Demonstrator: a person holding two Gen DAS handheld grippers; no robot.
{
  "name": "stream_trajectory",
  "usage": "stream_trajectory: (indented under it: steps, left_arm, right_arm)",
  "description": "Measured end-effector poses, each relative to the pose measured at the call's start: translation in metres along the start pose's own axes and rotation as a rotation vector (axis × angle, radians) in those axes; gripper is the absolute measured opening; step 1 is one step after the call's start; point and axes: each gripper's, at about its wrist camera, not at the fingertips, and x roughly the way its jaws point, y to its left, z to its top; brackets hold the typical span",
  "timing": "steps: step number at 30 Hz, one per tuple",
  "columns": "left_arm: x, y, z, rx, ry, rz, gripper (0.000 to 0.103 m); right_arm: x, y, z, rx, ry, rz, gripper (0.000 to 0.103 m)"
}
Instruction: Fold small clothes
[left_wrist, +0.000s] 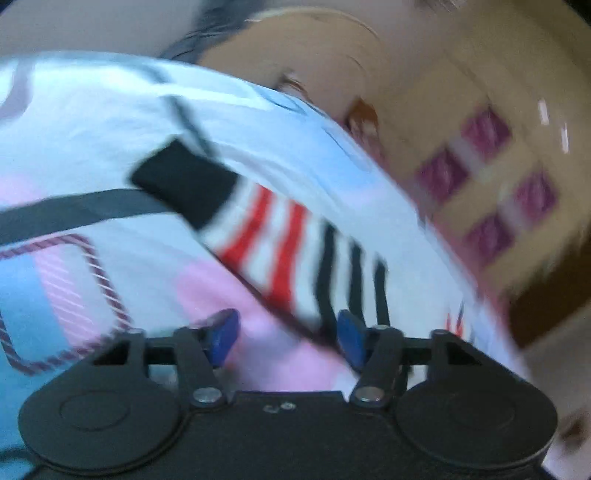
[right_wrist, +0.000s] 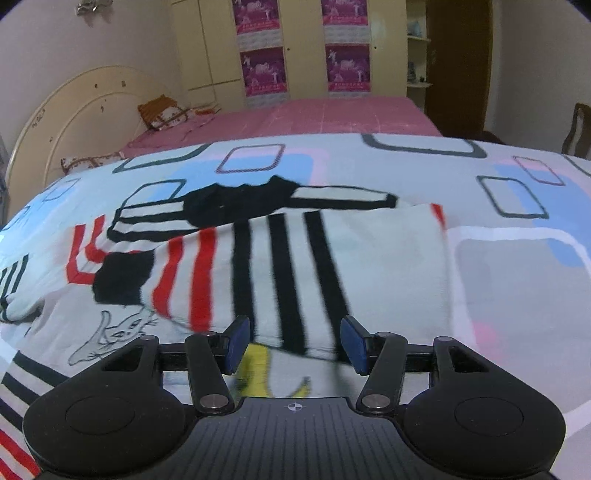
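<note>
A small striped shirt (right_wrist: 280, 258) is seen spread on a patterned bedsheet (right_wrist: 517, 280), in the middle of the right wrist view. White cloth with red stripes on the left part and black stripes in the middle is shown; a black cuff (right_wrist: 123, 278) lies at its left, and a black collar area (right_wrist: 236, 203) at the far edge. The shirt's near edge is lifted slightly above the sheet, between the fingers of the right gripper (right_wrist: 295, 343). The blue pads (right_wrist: 238, 341) are held apart, released, with nothing pinched between them. A cat drawing (right_wrist: 118, 332) is printed on cloth at the near left.

In the blurred left wrist view, the same shirt (left_wrist: 295, 251) is seen tilted across the sheet (left_wrist: 92, 122), its cuff (left_wrist: 184, 181) toward the far left. The left gripper (left_wrist: 288, 338) is held over the sheet with its fingers spread wide, unclenched; the shirt's striped edge lies just beside the right pad (left_wrist: 351, 338), though contact cannot be told through the blur.

Beyond the sheet a pink bed (right_wrist: 314, 118), a cream headboard (right_wrist: 74, 110) and a wardrobe (right_wrist: 303, 48) with purple posters are visible.
</note>
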Motion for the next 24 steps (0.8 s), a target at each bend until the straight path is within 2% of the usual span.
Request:
stream_trajectory:
  steps: [4, 7, 8, 10, 11, 13, 15, 19, 24]
  left_arm:
    - [0.012, 0.028, 0.025, -0.159, -0.047, -0.053, 0.053]
    - [0.027, 0.032, 0.044, -0.200, -0.070, -0.060, 0.053]
    - [0.031, 0.033, 0.048, -0.204, -0.078, -0.060, 0.049]
    - [0.038, 0.037, 0.056, -0.192, -0.084, -0.041, 0.027]
    - [0.042, 0.038, 0.057, -0.185, -0.072, -0.015, 0.006]
    - [0.044, 0.046, 0.057, -0.218, -0.076, -0.031, 0.006]
    - [0.045, 0.035, 0.060, -0.182, -0.086, -0.039, 0.005]
    - [0.050, -0.004, 0.055, -0.080, -0.070, -0.127, 0.005]
    - [0.058, -0.093, 0.022, 0.146, 0.011, -0.256, 0.005]
  right_arm:
    - [0.005, 0.013, 0.000, 0.002, 0.009, -0.007, 0.055]
    - [0.006, 0.021, 0.001, 0.001, 0.008, -0.023, 0.055]
    - [0.006, 0.023, 0.002, 0.004, 0.007, -0.030, 0.055]
    - [0.006, 0.024, 0.002, 0.015, 0.005, -0.046, 0.055]
    - [0.006, 0.024, 0.002, 0.022, 0.004, -0.057, 0.055]
    - [0.007, 0.022, 0.000, 0.037, 0.014, -0.080, 0.055]
    - [0.005, 0.019, 0.000, 0.048, 0.012, -0.081, 0.055]
    - [-0.001, 0.014, 0.000, 0.054, 0.006, -0.096, 0.055]
    - [-0.006, 0.006, 0.001, 0.068, -0.007, -0.102, 0.055]
